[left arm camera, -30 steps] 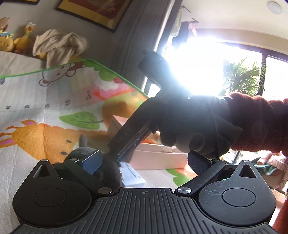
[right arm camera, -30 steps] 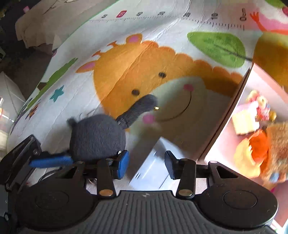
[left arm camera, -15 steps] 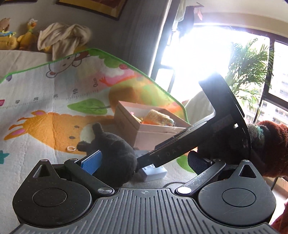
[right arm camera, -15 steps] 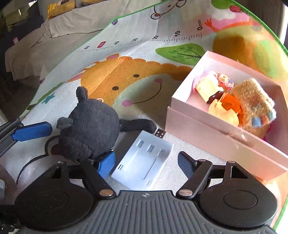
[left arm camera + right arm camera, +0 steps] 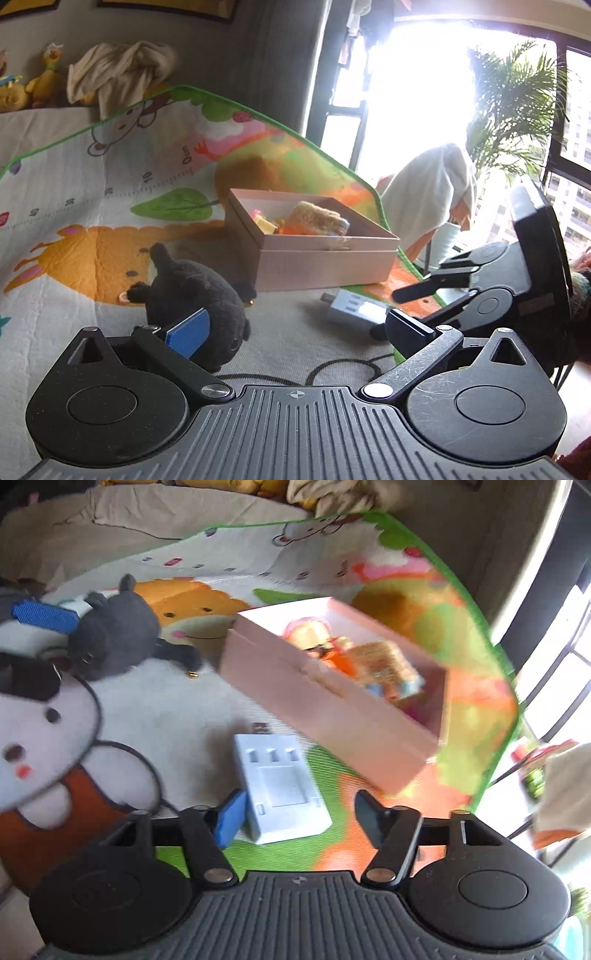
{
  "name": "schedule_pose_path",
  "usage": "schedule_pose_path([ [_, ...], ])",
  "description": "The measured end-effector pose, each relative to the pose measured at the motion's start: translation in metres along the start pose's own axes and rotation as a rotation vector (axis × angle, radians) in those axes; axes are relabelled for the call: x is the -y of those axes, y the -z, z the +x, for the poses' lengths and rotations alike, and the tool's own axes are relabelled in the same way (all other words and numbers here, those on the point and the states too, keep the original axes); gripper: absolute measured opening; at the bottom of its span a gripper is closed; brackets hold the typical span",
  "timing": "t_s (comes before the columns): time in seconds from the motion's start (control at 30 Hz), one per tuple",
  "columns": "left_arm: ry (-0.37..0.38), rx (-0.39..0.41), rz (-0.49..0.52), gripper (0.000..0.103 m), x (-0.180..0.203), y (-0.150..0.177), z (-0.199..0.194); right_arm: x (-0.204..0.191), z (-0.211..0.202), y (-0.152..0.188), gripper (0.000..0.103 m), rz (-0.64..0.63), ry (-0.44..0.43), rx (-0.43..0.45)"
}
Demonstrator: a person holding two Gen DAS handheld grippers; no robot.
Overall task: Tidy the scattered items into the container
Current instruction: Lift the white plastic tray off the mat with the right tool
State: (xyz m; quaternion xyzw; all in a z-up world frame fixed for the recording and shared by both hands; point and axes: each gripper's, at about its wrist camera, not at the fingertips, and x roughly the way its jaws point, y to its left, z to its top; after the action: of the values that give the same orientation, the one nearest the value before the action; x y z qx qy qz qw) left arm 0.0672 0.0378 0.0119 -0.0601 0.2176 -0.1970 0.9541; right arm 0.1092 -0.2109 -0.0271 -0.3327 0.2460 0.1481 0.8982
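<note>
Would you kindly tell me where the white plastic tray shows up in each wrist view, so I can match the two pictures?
Left wrist view: the white plastic tray lies right of centre on the mat, in front of the pink box's near corner.
Right wrist view: the tray lies low at centre, just ahead of the opening right gripper, not gripped.
Shared landmark: the pink box.

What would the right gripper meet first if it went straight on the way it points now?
Most likely the white charger, lying on the mat between the opening fingers of the right gripper, untouched. The pink box lies beyond it. Depth is unclear.
</note>
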Motion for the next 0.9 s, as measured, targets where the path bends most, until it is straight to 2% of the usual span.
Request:
schedule_pose_path([
  [0.03,-0.016,-0.003,-0.007,0.103,0.002,0.000,0.004,-0.002,-0.001,0.007,0.088,-0.053,0.086,0.027],
  [0.1,-0.058,0.015,-0.004,0.103,0.009,0.000,0.009,0.001,0.000,0.014,0.090,-0.066,0.151,0.023],
  [0.17,-0.079,0.028,0.008,0.103,0.014,-0.001,0.012,0.015,-0.001,0.015,0.090,0.057,0.095,-0.019],
  [0.23,-0.093,0.042,0.010,0.103,0.019,0.000,0.014,0.030,-0.004,0.013,0.090,0.216,-0.015,-0.039],
  [0.3,-0.117,0.051,0.010,0.103,0.023,0.001,0.015,0.040,-0.005,0.010,0.096,0.366,-0.092,-0.031],
  [0.4,-0.131,0.042,0.000,0.103,0.025,0.001,0.013,0.045,0.004,0.005,0.103,0.552,-0.093,-0.022],
  [0.5,-0.136,0.022,-0.011,0.103,0.025,-0.002,0.011,0.040,0.019,-0.001,0.103,0.657,-0.077,-0.049],
  [0.67,-0.135,0.015,-0.008,0.103,0.025,-0.004,0.008,0.027,0.051,-0.006,0.103,0.739,-0.108,-0.144],
  [0.77,-0.128,0.022,-0.007,0.103,0.027,-0.005,0.008,0.023,0.056,-0.009,0.103,0.736,-0.111,-0.152],
  [0.83,-0.126,0.023,-0.007,0.103,0.027,-0.004,0.007,0.019,0.057,-0.011,0.099,0.707,-0.111,-0.155],
  [0.87,-0.126,0.022,-0.006,0.103,0.026,-0.003,0.008,0.018,0.057,-0.012,0.092,0.680,-0.108,-0.148],
  [0.9,-0.127,0.019,-0.006,0.103,0.026,-0.002,0.008,0.017,0.056,-0.013,0.092,0.660,-0.118,-0.145],
])
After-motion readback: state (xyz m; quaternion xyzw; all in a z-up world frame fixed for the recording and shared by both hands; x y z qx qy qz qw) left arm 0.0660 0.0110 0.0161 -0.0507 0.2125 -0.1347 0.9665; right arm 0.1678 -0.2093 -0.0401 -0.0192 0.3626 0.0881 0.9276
